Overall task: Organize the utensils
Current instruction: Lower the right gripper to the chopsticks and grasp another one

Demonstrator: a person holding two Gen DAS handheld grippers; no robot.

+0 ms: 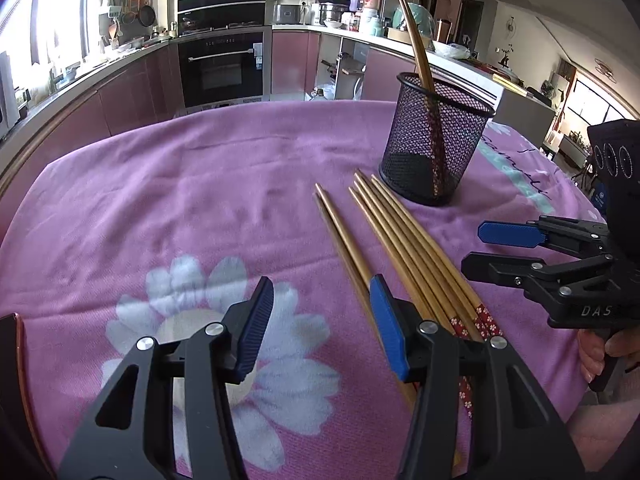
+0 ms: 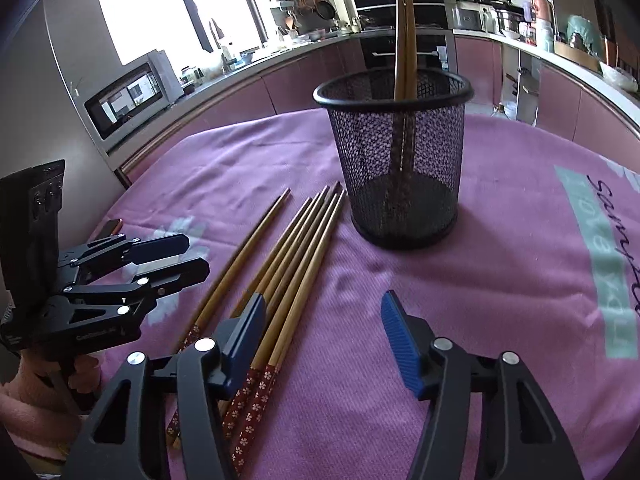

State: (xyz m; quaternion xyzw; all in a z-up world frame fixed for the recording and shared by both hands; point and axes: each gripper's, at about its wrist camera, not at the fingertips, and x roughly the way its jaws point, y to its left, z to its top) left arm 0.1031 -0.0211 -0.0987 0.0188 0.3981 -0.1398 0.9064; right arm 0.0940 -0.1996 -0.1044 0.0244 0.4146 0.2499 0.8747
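1. Here, on a pink flowered tablecloth [image 1: 200,184]: loose chopsticks [image 1: 404,248] lying side by side, tips toward a black mesh holder [image 1: 436,140], red-patterned handles toward the grippers.
2. Already standing in the holder, leaning on the rim: one pair of chopsticks [image 2: 404,36].
3. Left gripper [image 1: 324,332], released and holding nothing, jaws spread wide above the cloth, right-hand blue pad over the nearest sticks.
4. Right gripper [image 2: 324,344], likewise released and empty, left-hand pad over the handle ends of the bundle.
5. Likely trouble from here: closely packed sticks, so a closing jaw may catch several at once or nudge the neighbours out of line; round, smooth shafts prone to roll or slip from a loose pinch.
6. Further risk, as a judgement: a light mesh holder with a tall leaning pair, easy to tip if a stick strikes the rim on the way in.
7. Readable: "DAS" on the right gripper's body; script on the cloth's teal band beginning "Sa", the rest too distorted to make out.
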